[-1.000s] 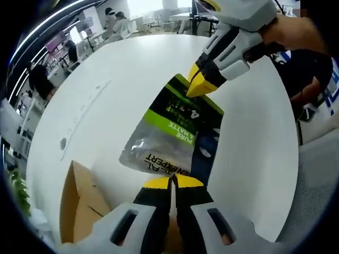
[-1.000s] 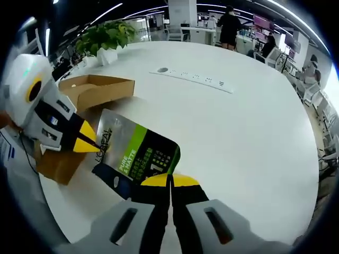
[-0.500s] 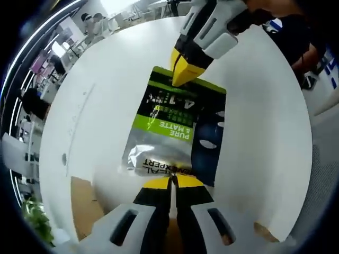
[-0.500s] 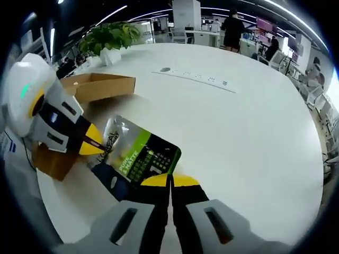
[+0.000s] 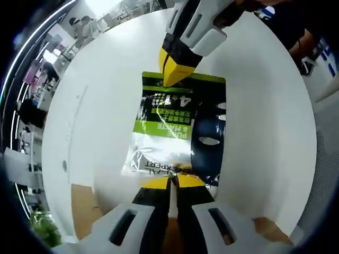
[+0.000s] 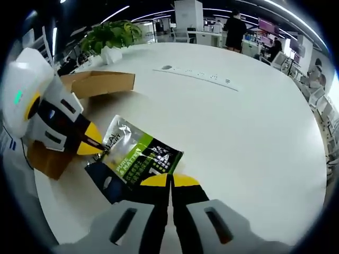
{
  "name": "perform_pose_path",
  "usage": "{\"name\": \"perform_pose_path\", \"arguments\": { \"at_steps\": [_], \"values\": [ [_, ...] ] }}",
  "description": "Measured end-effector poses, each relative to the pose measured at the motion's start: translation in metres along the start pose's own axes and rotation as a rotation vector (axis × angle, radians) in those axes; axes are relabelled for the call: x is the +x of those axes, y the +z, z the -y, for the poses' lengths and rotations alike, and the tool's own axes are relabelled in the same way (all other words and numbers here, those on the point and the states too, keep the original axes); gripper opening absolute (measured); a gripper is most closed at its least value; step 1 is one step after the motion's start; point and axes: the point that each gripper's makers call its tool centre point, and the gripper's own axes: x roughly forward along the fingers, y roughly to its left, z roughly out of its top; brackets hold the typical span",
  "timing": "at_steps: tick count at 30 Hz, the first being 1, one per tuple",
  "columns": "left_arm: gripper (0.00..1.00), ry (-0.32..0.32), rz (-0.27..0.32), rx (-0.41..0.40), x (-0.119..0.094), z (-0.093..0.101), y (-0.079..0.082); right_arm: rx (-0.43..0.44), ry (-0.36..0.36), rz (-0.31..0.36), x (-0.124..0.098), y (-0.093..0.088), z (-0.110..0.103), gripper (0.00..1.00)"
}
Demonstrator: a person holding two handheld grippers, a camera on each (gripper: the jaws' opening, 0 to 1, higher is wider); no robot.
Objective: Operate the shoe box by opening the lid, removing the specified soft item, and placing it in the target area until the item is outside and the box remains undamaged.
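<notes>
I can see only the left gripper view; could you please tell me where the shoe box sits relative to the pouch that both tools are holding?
Observer: In the right gripper view, the cardboard box sits on the white table behind the left tool, on the far side of that tool from the pouch.
Operator: Thank you. Is anything lying on the table past the pouch?
Observer: Yes, a white power strip lies farther out, well apart from the pouch.
Operator: And is anything near the box?
Observer: A potted green plant stands beyond it.
</notes>
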Motion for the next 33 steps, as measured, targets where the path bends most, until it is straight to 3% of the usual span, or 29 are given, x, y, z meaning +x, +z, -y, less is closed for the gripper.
{"name": "perform_pose_path", "arguments": {
  "at_steps": [17,19,21,23,33],
  "values": [
    [0.1,0.004,-0.011,-0.054,-0.008,0.0,-0.011,-0.035,-0.012,-0.023,0.005,-0.005,0.003,0.04],
    [0.11,-0.007,0.005,-0.07,-0.01,0.002,-0.011,-0.096,-0.04,-0.031,0.003,-0.006,0.007,0.08],
    [0.13,-0.031,0.039,-0.14,-0.012,0.005,-0.008,-0.125,-0.041,-0.026,0.0,-0.006,0.006,0.11],
    [0.14,-0.031,0.07,-0.136,-0.015,0.004,-0.004,-0.129,-0.041,-0.021,-0.002,-0.005,0.006,0.13],
    [0.19,-0.008,0.113,-0.158,-0.033,0.001,0.003,-0.132,-0.041,-0.001,-0.015,0.0,0.001,0.15]
  ]
}}
